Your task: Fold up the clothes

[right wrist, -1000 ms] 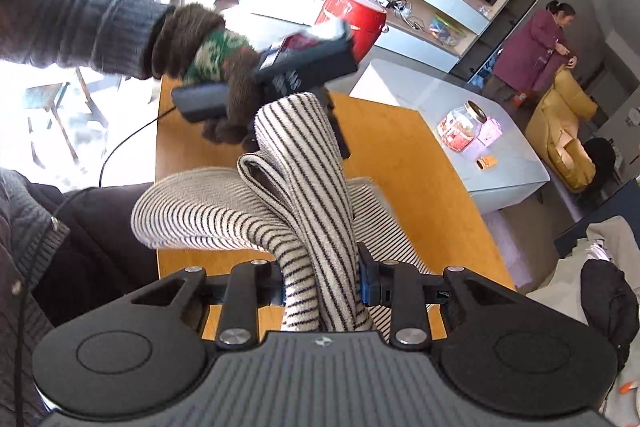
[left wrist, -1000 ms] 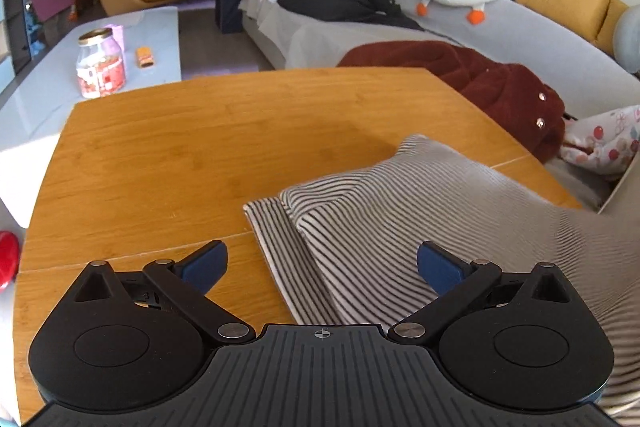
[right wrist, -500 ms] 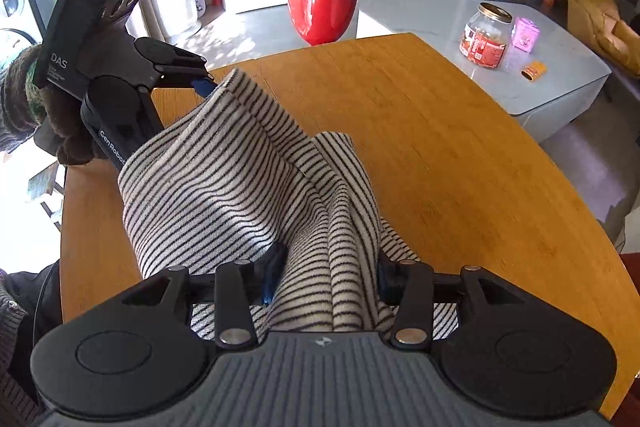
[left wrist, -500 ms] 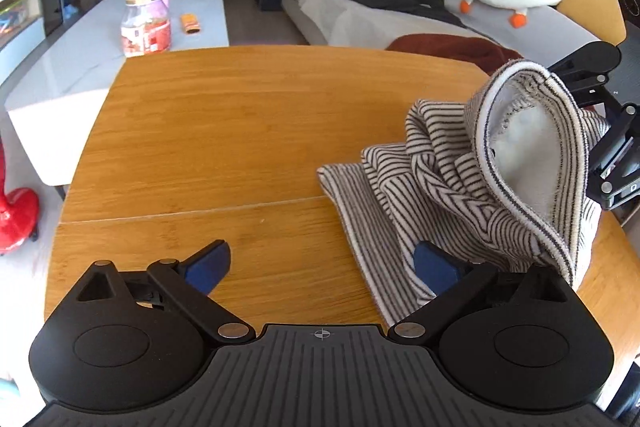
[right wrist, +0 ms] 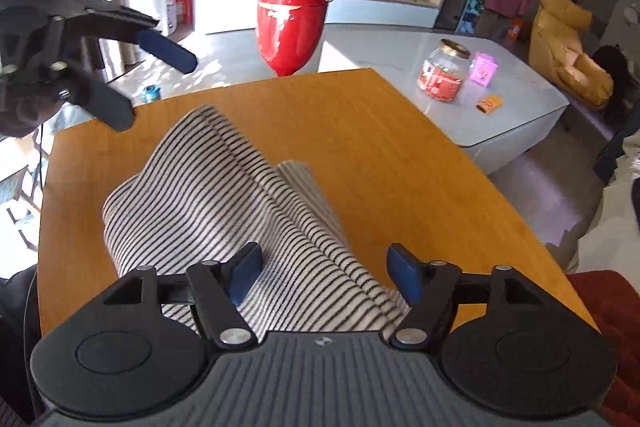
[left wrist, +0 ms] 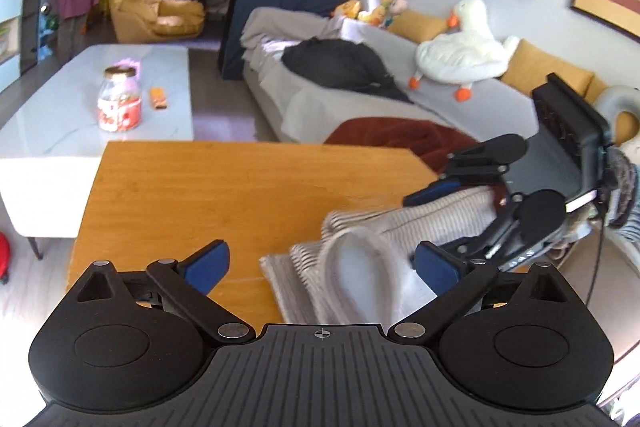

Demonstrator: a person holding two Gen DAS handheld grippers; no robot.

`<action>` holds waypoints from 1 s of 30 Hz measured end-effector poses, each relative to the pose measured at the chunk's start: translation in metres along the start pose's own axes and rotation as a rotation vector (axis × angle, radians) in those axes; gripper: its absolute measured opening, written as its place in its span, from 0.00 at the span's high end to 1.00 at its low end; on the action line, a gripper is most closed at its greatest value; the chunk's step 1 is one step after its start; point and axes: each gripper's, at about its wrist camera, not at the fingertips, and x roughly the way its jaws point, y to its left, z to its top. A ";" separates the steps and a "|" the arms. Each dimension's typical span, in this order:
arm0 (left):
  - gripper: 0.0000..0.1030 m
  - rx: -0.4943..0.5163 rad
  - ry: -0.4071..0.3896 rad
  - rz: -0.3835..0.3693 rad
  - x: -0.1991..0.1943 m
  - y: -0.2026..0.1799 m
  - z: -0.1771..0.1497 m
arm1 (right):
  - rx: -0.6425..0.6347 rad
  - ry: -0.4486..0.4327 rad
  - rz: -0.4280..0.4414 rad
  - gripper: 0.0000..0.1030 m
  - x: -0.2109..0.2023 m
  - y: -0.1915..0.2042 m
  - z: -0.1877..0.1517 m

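my right gripper (right wrist: 324,269) is opening w/ the striped top (right wrist: 224,195) between its fingers, pads not pressing it. top lies bunched on the table (right wrist: 360,131), long axis running straight out from my right fingers toward the far-left corner, stripes crosswise to that. left gripper (left wrist: 320,263) is wide open, gripping nothing; top's rolled end sits just inside its right finger (left wrist: 436,265), rest trailing off right.

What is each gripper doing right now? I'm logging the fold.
Left gripper: open, holding nothing.
Right gripper: jaws opening, striped garment lies between them, not pinched.
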 end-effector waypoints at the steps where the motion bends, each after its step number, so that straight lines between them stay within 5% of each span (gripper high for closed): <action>1: 0.01 0.018 -0.012 -0.033 0.000 -0.009 0.002 | 0.012 -0.008 -0.041 0.26 -0.007 -0.004 0.000; 7: 0.01 0.139 0.018 -0.169 0.029 -0.055 -0.001 | 0.114 0.003 -0.198 0.10 -0.020 -0.025 -0.021; 11: 0.01 0.203 0.098 -0.070 0.077 -0.057 -0.011 | 0.162 0.080 -0.309 0.07 0.024 -0.024 -0.038; 14: 0.00 0.144 0.185 0.098 0.112 -0.034 -0.014 | 0.196 0.109 -0.353 0.00 0.048 -0.024 -0.048; 15: 0.01 0.097 0.200 0.080 0.116 -0.024 -0.015 | 0.214 0.102 -0.357 0.00 0.050 -0.025 -0.049; 18: 0.00 0.011 0.217 0.047 0.121 -0.005 -0.018 | 0.247 0.093 -0.354 0.00 0.048 -0.029 -0.050; 25: 0.01 0.107 0.150 0.087 0.099 -0.014 -0.011 | 0.457 0.013 -0.336 0.00 -0.007 -0.024 -0.055; 30: 0.01 0.169 0.140 0.111 0.099 -0.018 -0.002 | 0.740 -0.040 -0.134 0.00 -0.045 -0.005 -0.091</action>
